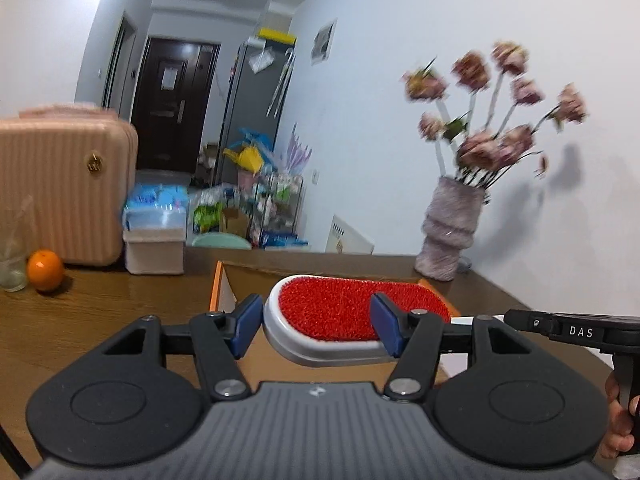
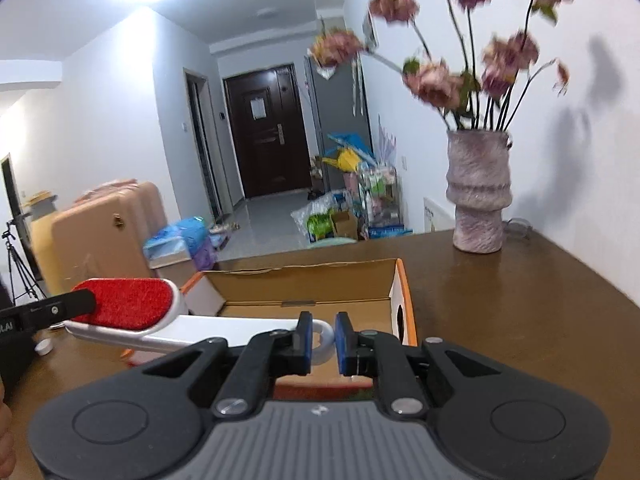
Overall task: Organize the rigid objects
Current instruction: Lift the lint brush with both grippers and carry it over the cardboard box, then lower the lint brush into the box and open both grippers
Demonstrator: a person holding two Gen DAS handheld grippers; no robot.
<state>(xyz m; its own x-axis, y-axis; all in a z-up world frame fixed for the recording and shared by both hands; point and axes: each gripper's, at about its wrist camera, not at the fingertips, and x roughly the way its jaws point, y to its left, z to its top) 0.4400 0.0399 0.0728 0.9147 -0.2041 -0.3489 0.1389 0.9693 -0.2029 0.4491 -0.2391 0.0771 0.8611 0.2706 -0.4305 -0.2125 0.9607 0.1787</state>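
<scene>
Both grippers are carrying a lint brush [image 1: 332,312] above the open cardboard box [image 2: 304,280] on the desk [image 2: 520,300]. The left gripper [image 1: 316,328] is clamping the brush's red-padded head. The right gripper [image 2: 323,342] is sitting narrow around the white handle's looped end, pads just beside it; contact is unclear.

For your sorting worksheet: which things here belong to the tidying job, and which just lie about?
In the job: lint brush, cardboard box, left gripper, right gripper.
Lying about: orange, vase of flowers, pink suitcase, glass.
</scene>
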